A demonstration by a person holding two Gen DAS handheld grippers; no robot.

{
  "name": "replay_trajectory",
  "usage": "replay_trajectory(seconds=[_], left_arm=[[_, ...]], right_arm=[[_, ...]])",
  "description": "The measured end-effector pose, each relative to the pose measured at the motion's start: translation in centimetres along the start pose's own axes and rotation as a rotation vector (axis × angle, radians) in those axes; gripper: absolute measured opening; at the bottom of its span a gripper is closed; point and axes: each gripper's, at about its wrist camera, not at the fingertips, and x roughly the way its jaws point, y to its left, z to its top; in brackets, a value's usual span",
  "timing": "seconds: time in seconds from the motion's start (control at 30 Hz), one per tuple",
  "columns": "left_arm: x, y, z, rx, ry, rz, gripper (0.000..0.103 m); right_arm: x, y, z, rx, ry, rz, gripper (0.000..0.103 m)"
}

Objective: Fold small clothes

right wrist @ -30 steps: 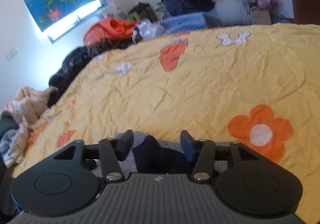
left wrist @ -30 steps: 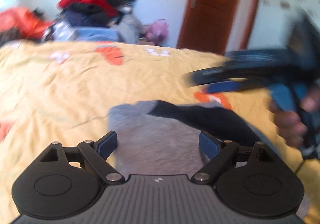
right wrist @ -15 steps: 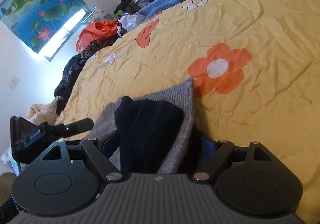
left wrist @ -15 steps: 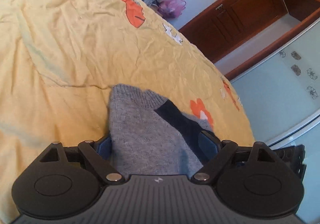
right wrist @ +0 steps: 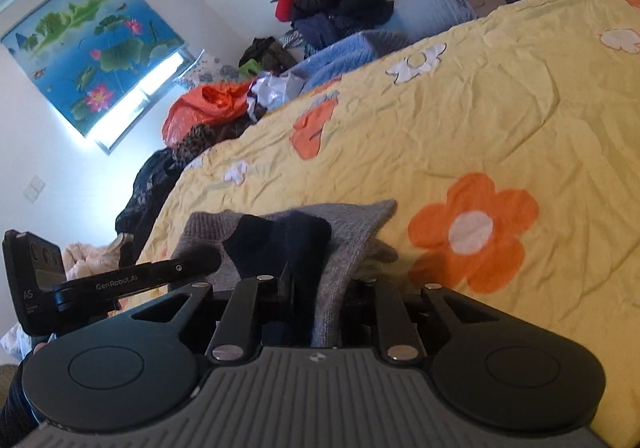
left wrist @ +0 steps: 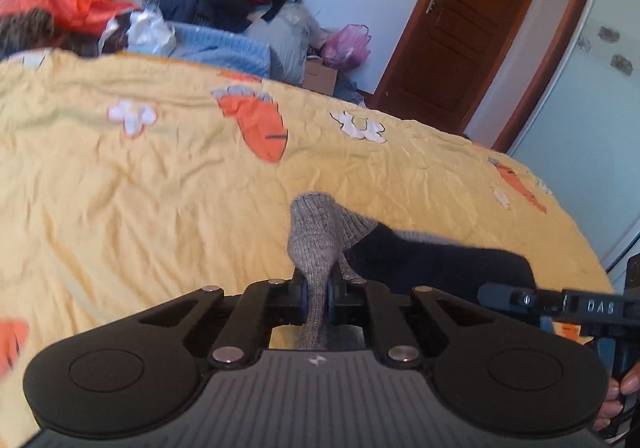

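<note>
Yellow flowered bedspread (left wrist: 160,208) carried your grey-and-navy garment (left wrist: 320,232); left gripper (left wrist: 316,302) clamped it, right gripper (right wrist: 320,304) was closing on it.

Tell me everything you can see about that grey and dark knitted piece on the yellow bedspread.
The knitted garment looks like soft wool, grey with a ribbed edge and a dark navy section. It is bunched and partly lifted off the yellow bedspread. The left hand-held gripper is shut on a grey fold. The right hand-held gripper is closing, with grey and navy cloth between its jaws. What kind of garment it is cannot be told.
</note>
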Motion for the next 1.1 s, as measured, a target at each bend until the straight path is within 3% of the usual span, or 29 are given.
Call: replay_trajectory(seconds=[0.07,0.13,0.2,0.3,0.33,0.37,0.53,0.6,0.67,0.7,0.73,0.87,1.0,1.07,1.1], left_arm=[[1.3,-0.3,-0.3,0.064,0.021,0.048,0.011],[1.3,0.4,-1.5,0.022,0.037,0.04,0.011],[-0.3,1.4,-3.2,-0.034,0.014,0.001,0.014],[-4.4,2.7,-7.0,-0.162,-0.056,-0.048,0.042],[-5.4,3.1,-8.2,-0.202,-0.038,-0.083,0.068],[-6.2,3.2,-9.4,-0.236,-0.019,-0.113,0.073],[-7.5,1.2,-14.1,-0.292,0.112,-0.249,0.07],[-7.4,0.3,-14.7,-0.269,0.122,-0.266,0.059],[-7.0,0.0,-14.8,-0.267,0.163,-0.251,0.022],[-6.9,0.1,-14.8,-0.259,0.174,-0.232,0.018],[-6.9,0.4,-14.6,-0.255,0.183,-0.235,0.016],[-8.4,0.6,-13.3,-0.139,0.174,-0.166,0.013],[-8.5,1.2,-13.9,-0.144,0.181,-0.126,0.014],[-9.3,0.3,-14.1,-0.107,0.171,-0.098,0.02],[-10.2,-0.3,-14.1,-0.069,0.156,-0.069,0.023]], right_arm=[[1.2,-0.8,0.1,0.026,-0.027,-0.037,0.028],[2.3,-1.4,-0.7,0.045,0.01,-0.1,0.044],[1.9,-2.0,-1.9,0.054,0.039,-0.095,0.059],[-1.2,-2.7,-3.7,0.058,0.051,-0.057,0.067],[-2.3,-3.2,-4.3,0.08,0.063,-0.038,0.067],[-3.5,-3.7,-5.1,0.107,0.077,-0.013,0.067],[-7.8,-3.6,-9.4,0.144,0.159,0.052,0.067],[-8.3,-2.9,-10.5,0.142,0.188,0.077,0.067],[-8.4,-2.4,-11.1,0.139,0.216,0.09,0.059],[-8.1,-2.1,-11.4,0.134,0.239,0.086,0.035],[-7.7,-1.9,-11.6,0.119,0.261,0.068,0.023],[-7.2,-0.1,-11.9,0.055,0.259,0.059,0.023],[-6.5,0.8,-13.1,0.017,0.279,0.089,0.023],[-6.9,0.4,-12.8,0.038,0.271,0.099,0.027],[-7.3,0.2,-12.3,0.046,0.259,0.092,0.034]])
